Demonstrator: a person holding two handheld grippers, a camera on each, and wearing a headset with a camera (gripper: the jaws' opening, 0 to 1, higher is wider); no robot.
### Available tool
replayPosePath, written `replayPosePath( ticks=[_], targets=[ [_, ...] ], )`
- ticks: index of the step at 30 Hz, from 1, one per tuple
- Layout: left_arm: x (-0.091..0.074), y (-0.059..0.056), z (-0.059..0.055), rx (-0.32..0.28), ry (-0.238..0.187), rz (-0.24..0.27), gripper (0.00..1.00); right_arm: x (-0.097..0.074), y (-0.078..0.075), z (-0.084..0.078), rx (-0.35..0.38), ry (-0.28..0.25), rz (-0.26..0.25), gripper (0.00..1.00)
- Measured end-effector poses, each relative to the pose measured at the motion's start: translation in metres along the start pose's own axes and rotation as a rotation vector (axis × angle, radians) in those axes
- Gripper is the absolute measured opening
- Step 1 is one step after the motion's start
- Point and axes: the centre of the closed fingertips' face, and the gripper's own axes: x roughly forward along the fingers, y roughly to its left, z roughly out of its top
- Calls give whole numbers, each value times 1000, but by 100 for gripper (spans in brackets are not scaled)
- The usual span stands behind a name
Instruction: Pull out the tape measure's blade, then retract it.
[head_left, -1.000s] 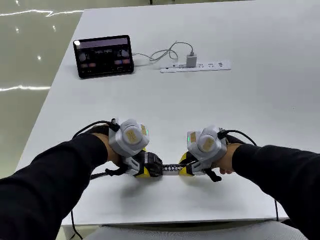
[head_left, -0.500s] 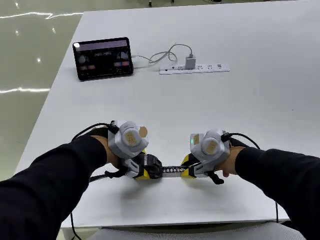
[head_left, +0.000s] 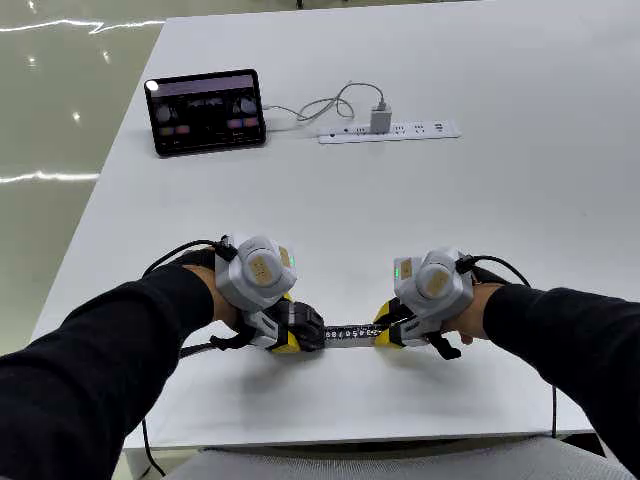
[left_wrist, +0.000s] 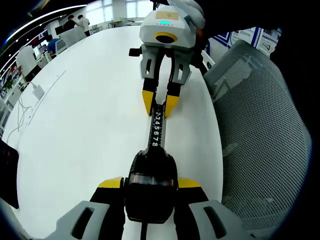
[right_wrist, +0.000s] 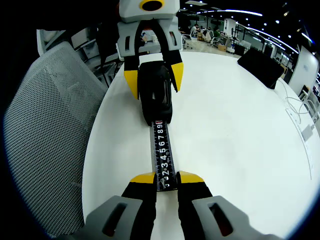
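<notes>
Tape measure (head_left: 301, 327) in left claw (left_wrist: 150, 184), blade (right_wrist: 160, 145) in facing right claw (right_wrist: 166, 178)

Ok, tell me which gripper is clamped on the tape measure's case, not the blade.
The left gripper: its jaws squeeze the black case, while the right gripper pinches the end of the blade, which is drawn out between them.

white workbench (head_left: 420, 220) on a glossy pale floor (head_left: 50, 120) streaked with reflected light; grey mesh chair (left_wrist: 260, 130) at its edge.
</notes>
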Motion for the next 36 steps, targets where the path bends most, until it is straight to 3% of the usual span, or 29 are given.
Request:
replayPosePath(
  ticks=[36],
  targets=[
    [0,0,0,-7,-8,4,33,-15,-1,-24,11,19,-9,11]
  ],
)
